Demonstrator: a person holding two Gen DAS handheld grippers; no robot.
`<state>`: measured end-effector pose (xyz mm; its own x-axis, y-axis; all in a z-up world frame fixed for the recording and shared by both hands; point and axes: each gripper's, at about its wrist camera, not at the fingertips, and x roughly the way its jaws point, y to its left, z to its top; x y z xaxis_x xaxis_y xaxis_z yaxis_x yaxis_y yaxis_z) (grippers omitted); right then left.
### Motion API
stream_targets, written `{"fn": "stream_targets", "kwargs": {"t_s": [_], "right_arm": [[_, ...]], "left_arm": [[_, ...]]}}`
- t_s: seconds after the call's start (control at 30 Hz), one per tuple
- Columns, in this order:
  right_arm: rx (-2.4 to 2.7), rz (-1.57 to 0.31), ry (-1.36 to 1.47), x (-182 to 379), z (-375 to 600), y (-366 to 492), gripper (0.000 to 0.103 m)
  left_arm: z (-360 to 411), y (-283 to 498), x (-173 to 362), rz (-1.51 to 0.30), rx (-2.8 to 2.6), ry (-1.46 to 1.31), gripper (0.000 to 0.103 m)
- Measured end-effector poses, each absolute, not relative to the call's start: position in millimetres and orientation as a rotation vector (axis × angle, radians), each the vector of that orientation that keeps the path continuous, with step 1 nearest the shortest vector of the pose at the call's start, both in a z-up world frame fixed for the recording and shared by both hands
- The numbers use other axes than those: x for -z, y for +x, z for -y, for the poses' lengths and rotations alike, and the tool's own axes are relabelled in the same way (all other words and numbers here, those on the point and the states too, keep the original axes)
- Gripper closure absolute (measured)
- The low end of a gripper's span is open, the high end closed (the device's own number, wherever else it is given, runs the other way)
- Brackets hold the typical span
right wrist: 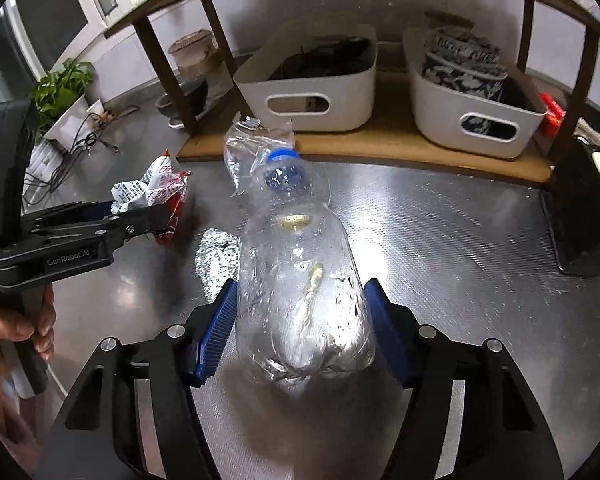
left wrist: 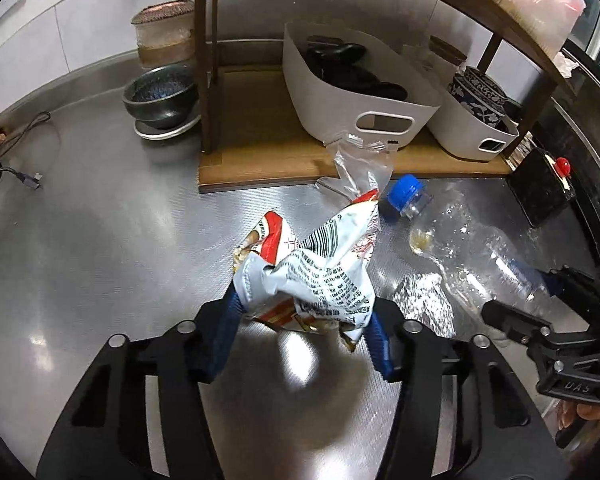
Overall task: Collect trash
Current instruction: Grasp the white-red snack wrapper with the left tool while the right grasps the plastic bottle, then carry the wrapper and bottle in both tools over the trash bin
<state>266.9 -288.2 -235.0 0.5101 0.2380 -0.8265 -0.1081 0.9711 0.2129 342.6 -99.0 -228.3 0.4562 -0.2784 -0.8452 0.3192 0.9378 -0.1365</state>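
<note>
My left gripper (left wrist: 302,300) is shut on a crumpled red-and-white snack wrapper (left wrist: 320,264) and holds it just above the steel counter. It also shows in the right wrist view (right wrist: 152,192). My right gripper (right wrist: 300,300) is shut on a clear plastic bottle (right wrist: 300,280) with a blue cap (right wrist: 284,170), gripped near its base. The bottle also shows in the left wrist view (left wrist: 460,248). A clear plastic bag (left wrist: 360,168) lies by the shelf's edge. A crumpled foil piece (left wrist: 424,300) lies on the counter between the grippers.
A wooden shelf (left wrist: 260,160) stands at the back with two white bins (left wrist: 360,92) (right wrist: 472,100) holding dishes. A dark bowl (left wrist: 160,96) on a plate, a cable (left wrist: 16,160) and a potted plant (right wrist: 60,92) are to the left. A black block (left wrist: 540,192) stands right.
</note>
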Motion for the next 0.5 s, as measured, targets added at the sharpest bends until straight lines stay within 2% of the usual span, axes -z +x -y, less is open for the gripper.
{"fn": "stream_targets", "kwargs": {"t_s": [0.2,0.5], "right_arm": [[-0.184,-0.969,0.144,218,289,245,0.039],[-0.155,-0.885,0.155,179,286,194,0.039]], "left_arm": [[90,320,212,-1.008,0.368,0.063,0.058],[79,257,184,-0.959,0.386,0.078,0.058]]}}
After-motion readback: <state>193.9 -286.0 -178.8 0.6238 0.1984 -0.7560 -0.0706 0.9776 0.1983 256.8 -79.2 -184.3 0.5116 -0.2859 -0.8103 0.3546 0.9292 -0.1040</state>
